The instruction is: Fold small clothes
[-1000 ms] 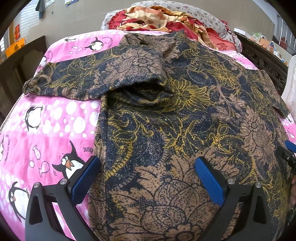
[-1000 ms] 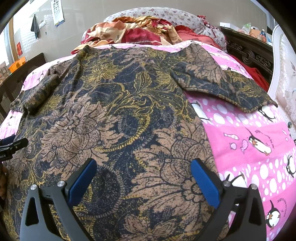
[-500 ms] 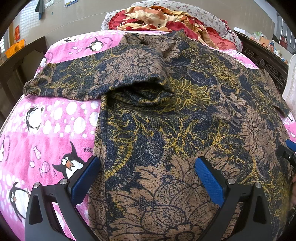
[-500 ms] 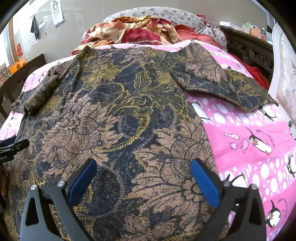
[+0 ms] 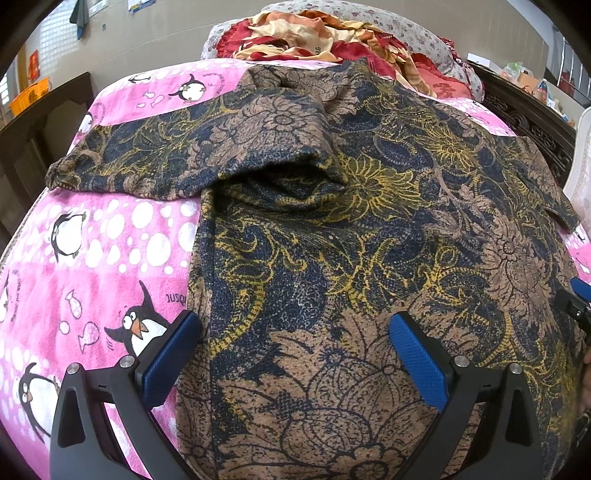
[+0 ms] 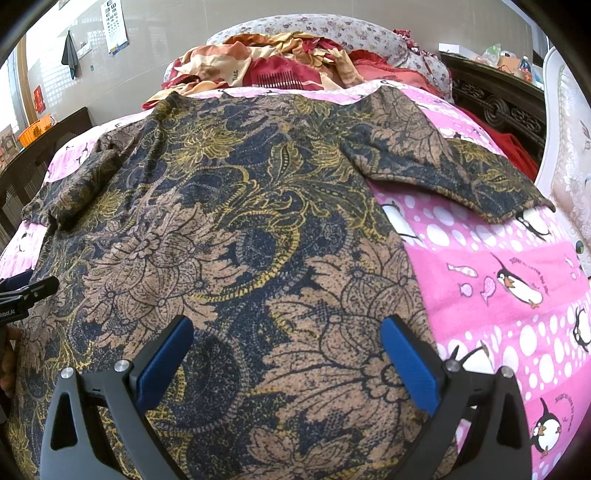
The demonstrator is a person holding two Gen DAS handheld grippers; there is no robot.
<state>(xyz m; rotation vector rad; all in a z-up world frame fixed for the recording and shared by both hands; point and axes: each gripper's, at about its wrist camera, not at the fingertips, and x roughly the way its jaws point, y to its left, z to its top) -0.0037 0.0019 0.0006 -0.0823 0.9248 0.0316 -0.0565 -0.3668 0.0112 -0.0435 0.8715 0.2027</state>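
Observation:
A brown, navy and yellow floral shirt (image 5: 351,229) (image 6: 236,236) lies spread flat on the pink penguin blanket (image 5: 92,258) (image 6: 517,280). Its left sleeve (image 5: 147,158) is partly folded over, with a raised pocket of cloth at the armpit. The right sleeve (image 6: 461,173) lies stretched out flat. My left gripper (image 5: 295,354) is open over the shirt's lower left edge, nothing between its blue pads. My right gripper (image 6: 288,350) is open over the shirt's lower right part, also with nothing held. Each gripper shows at the edge of the other's view.
A heap of red and cream bedding (image 6: 280,66) and a floral pillow (image 6: 332,33) lie at the bed's head. A dark carved wooden bed frame (image 6: 498,107) runs along the right. An orange basket (image 5: 29,99) stands on dark furniture at the left.

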